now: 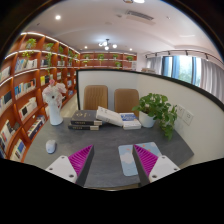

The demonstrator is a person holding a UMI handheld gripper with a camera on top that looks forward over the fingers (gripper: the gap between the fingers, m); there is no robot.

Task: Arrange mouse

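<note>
A white mouse (50,146) lies on the grey desk (105,140), to the left of and a little beyond my left finger. A pale blue mouse pad (128,158) lies on the desk just inside my right finger. My gripper (113,162) is open and empty above the desk's near part, with the magenta pads (81,159) spread wide apart.
A stack of books (98,118) and a blue-and-white box (130,119) lie at the desk's far side. A potted plant (158,108) stands at the right, a white vase of flowers (54,100) at the left. Bookshelves (25,80) line the left wall; two chairs (110,98) stand behind a partition.
</note>
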